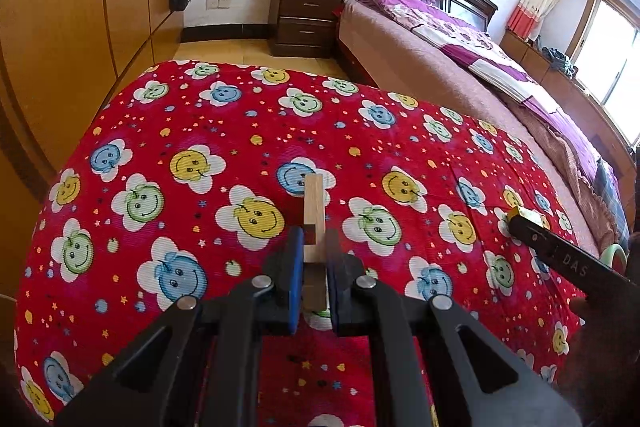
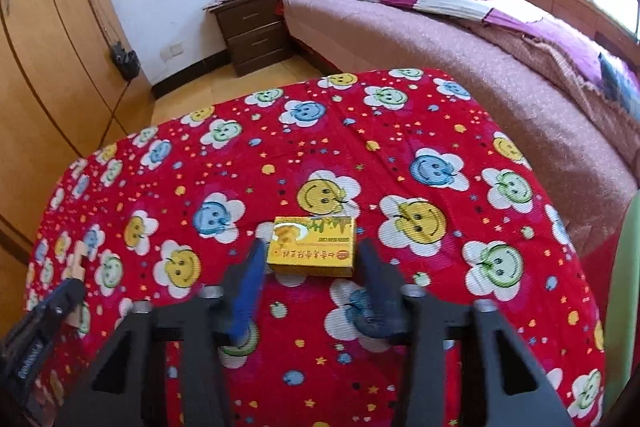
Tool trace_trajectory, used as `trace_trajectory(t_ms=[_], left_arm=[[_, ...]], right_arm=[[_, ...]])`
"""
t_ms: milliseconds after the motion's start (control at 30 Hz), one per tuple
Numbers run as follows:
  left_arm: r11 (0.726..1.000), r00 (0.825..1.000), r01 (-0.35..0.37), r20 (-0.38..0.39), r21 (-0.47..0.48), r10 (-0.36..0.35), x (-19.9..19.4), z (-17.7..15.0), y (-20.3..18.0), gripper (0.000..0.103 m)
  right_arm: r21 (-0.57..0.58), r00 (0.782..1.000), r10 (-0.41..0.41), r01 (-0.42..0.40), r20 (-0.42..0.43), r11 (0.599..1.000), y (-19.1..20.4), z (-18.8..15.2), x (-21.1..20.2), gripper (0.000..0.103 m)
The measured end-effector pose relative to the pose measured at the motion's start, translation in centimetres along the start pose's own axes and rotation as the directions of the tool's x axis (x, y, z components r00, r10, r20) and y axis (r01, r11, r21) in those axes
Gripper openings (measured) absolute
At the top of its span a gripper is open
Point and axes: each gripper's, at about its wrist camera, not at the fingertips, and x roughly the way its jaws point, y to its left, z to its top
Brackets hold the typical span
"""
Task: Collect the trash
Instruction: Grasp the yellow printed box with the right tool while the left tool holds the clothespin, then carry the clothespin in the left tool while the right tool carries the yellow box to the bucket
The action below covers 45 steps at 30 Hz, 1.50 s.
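Currently: left tongs [image 1: 314, 259] clenched on wooden block [image 1: 314, 211] above red table [image 1: 200, 131]; right tongs [image 2: 312, 267] released, flanking yellow box [image 2: 314, 245] on table.

I note the box [image 2: 313, 246] lying on the worktop [image 2: 360, 155], between my right tongs [image 2: 314, 259]. Wooden piece [image 1: 314, 223] sits in my left tongs [image 1: 314, 255]. Bed [image 2: 440, 27] at two o'clock, nightstand [image 2: 252, 27] at eleven, wardrobe [image 2: 48, 47] at nine.
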Motion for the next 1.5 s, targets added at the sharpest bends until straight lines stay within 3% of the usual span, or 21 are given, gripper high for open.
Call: trace_trajectory(t_ms=[233,733,1100,1500], left_arm=[[1.0,1.0,0.004,0.011,-0.001,-0.004,-0.5,-0.1,0.1,0.01],[0.998,0.998,0.045,0.039,0.036,-0.047,-2.8,-0.2,-1.3,0.01],[0.994,0.996,0.062,0.053,0.092,-0.067,-5.3,-0.7,-4.0,0.01],[0.977,0.99,0.12,0.052,0.179,-0.132,-7.9,-2.1,-9.5,0.01]], right_arm=[[-0.01,0.999,0.053,-0.053,0.0,0.999,-0.1,-0.7,-1.9,0.043],[-0.018,0.985,0.139,-0.138,0.102,0.99,-1.5,-3.9,-10.3,0.044],[0.035,0.979,0.118,-0.125,0.166,0.991,-5.5,-6.2,-14.5,0.044],[0.125,0.973,0.065,-0.095,0.222,0.988,-10.9,-8.6,-17.9,0.044]])
